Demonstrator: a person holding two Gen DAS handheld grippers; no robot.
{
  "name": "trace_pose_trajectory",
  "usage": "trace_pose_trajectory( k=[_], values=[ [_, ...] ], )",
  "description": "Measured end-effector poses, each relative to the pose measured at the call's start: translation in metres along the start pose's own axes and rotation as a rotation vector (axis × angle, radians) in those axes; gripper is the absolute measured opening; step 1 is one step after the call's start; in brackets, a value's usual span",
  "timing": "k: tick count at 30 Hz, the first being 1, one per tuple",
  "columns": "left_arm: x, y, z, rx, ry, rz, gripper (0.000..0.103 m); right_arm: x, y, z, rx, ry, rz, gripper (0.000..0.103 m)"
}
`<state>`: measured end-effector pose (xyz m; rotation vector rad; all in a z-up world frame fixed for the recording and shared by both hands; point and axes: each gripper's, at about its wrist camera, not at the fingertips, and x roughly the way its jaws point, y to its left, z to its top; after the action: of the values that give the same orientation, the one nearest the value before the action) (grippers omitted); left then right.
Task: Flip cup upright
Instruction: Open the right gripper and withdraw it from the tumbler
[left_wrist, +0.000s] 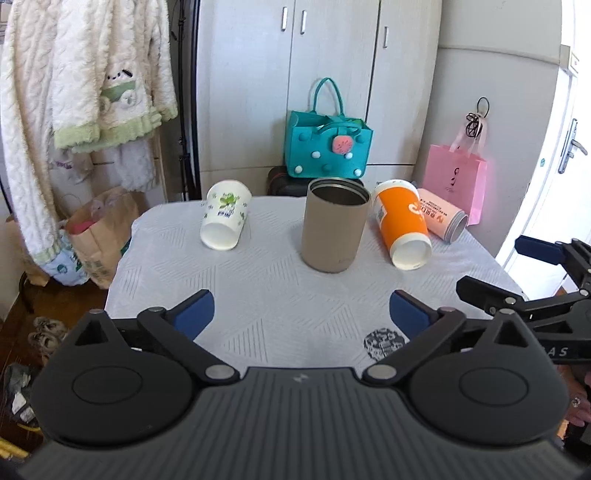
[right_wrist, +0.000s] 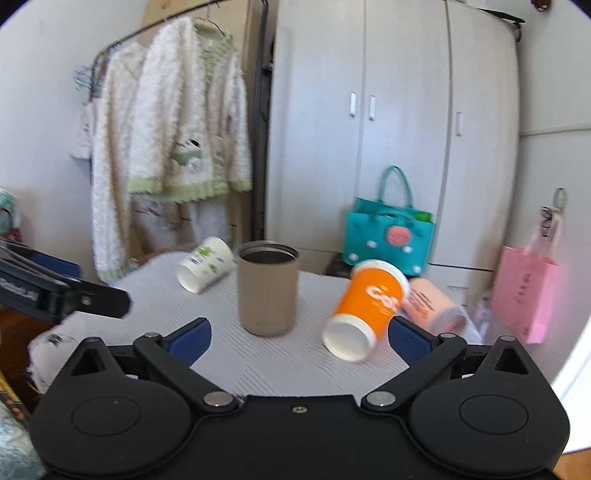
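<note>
Both claws spread, holding nothing: left gripper (left_wrist: 301, 314), right gripper (right_wrist: 297, 334). Orange cup (right_wrist: 365, 308) lies on its side on the table (left_wrist: 258, 295), touching the pink cup (right_wrist: 432, 302), just beyond the right gripper. Risk: a nudge rolls it into the upright tan tumbler (right_wrist: 267, 290).
</note>
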<state>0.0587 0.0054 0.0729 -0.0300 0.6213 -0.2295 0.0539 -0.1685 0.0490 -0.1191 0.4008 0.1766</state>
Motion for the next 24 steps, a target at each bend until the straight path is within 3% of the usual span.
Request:
trace_pose_trajectory(
  k=[3, 12, 24],
  values=[
    [0.000, -0.003, -0.007, -0.025, 0.042, 0.005, 0.103, -0.003, -0.003, -0.003, 0.029, 0.022, -0.019, 0.103],
    [-0.006, -0.014, -0.024, -0.022, 0.041, 0.129, 0.103, -0.007, -0.011, -0.018, 0.119, 0.060, -0.111, 0.103],
    [0.005, -0.008, -0.032, -0.073, 0.102, 0.133, 0.103, -0.015, -0.020, -0.027, 0.187, 0.084, -0.185, 0.103]
  ],
)
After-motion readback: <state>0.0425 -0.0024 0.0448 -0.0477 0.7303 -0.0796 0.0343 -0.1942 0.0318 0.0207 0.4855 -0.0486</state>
